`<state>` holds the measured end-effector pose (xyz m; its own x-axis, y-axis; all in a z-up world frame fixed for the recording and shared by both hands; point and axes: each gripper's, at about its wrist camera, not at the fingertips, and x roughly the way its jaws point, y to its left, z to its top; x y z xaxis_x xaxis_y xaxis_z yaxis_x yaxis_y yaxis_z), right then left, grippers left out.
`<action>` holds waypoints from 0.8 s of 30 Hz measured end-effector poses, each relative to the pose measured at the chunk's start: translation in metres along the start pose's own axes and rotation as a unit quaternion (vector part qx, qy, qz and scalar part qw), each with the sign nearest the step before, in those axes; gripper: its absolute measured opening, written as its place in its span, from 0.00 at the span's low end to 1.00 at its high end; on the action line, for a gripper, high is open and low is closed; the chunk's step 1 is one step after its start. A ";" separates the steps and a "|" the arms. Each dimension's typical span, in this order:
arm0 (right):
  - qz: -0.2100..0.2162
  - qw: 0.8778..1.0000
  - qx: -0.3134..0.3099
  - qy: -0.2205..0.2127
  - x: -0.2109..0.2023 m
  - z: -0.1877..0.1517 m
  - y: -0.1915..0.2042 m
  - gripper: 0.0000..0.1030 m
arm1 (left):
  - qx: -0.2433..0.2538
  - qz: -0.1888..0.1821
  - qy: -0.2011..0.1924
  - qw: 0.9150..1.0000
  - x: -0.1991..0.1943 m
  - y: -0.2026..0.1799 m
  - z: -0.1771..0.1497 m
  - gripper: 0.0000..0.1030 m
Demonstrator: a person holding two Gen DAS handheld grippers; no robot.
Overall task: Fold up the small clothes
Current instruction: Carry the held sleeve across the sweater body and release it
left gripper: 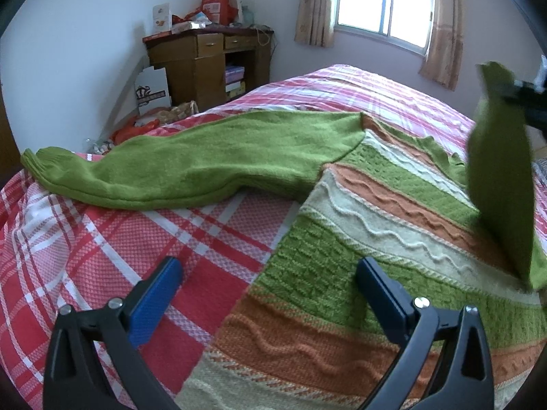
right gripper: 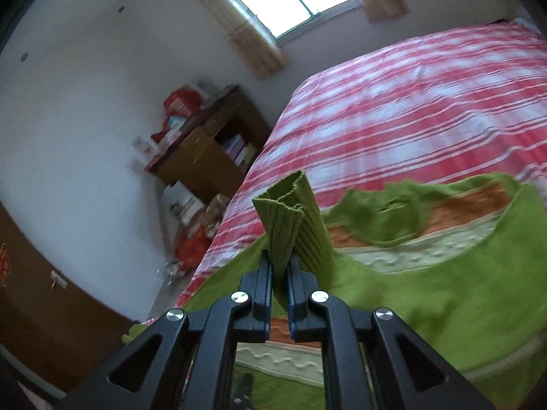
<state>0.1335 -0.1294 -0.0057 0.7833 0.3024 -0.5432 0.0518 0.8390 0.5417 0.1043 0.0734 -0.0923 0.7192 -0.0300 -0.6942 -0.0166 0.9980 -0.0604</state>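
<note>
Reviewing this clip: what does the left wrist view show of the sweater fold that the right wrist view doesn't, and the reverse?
Left wrist only: the open left gripper above the striped sweater, and the other sleeve lying flat across the plaid bedspread.
Right wrist only: the right gripper shut on the ribbed cuff.
Both: sweater, bedspread, wooden desk, window.

Left gripper [left gripper: 270,290]: hovering with jaws spread wide, nothing between the blue pads.
Right gripper [right gripper: 280,273]: pinching a ribbed green cuff [right gripper: 290,212], jaws nearly closed.
</note>
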 end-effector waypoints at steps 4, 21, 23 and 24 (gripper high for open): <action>0.009 1.000 -0.003 0.026 0.031 -0.009 0.004 0.07 | -0.002 -0.003 -0.002 1.000 0.001 0.000 0.000 1.00; 0.073 0.985 -0.024 0.156 0.124 -0.054 -0.012 0.17 | -0.003 -0.010 -0.007 1.000 -0.001 0.001 0.000 1.00; 0.107 0.982 -0.005 0.157 0.115 -0.053 -0.011 0.22 | -0.002 -0.010 -0.008 1.000 0.000 -0.001 0.001 1.00; 0.121 0.981 -0.002 0.154 0.106 -0.052 -0.010 0.22 | -0.002 -0.010 -0.007 1.000 -0.001 0.000 0.000 1.00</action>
<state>0.1840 -0.0822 -0.1023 0.5478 0.6146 -0.5676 -0.1146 0.7272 0.6767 0.1038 0.0738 -0.0919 0.7289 -0.0492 -0.6829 -0.0052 0.9970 -0.0774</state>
